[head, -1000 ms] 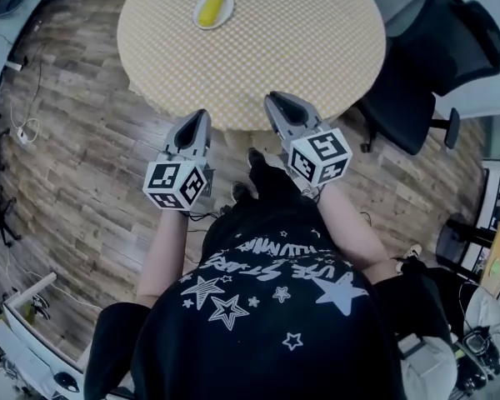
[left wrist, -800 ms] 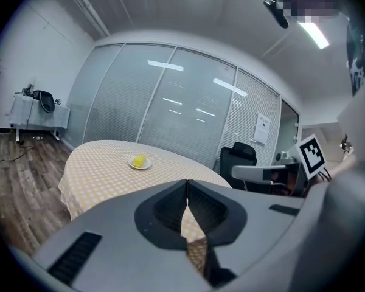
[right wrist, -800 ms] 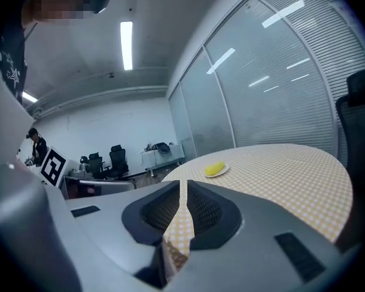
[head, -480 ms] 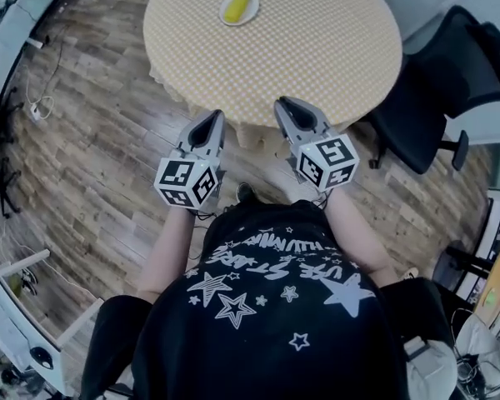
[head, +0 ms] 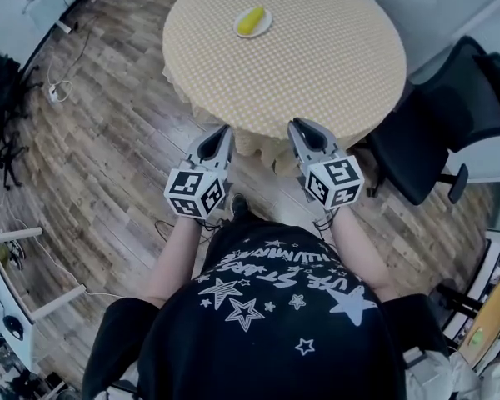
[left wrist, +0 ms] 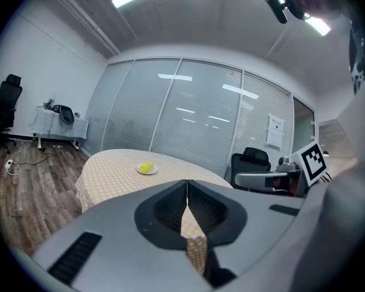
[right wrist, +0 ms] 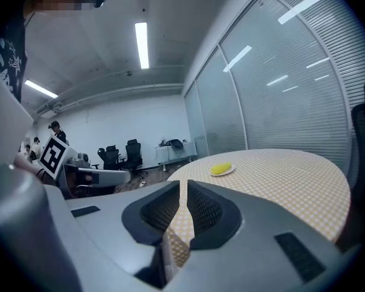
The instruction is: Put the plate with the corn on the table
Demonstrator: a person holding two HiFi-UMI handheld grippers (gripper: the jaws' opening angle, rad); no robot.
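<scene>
Already the small white plate (head: 252, 23) with the yellow cob of corn (head: 250, 19) sits on the round table under its yellow checked cloth (head: 317, 65), toward the far side, so we judge the task done as things lie. Nothing touches the plate. Our left gripper (head: 220, 136) has its jaws pressed together on nothing. Our right gripper (head: 302, 128) shows only a hairline slit between its jaws and is also empty. We hold both side by side, short of the table's near edge and well apart from the plate, probably because nothing is left to carry. A black office chair (head: 450, 115) stands beside the table on our right, on the wooden plank floor (head: 108, 140).
</scene>
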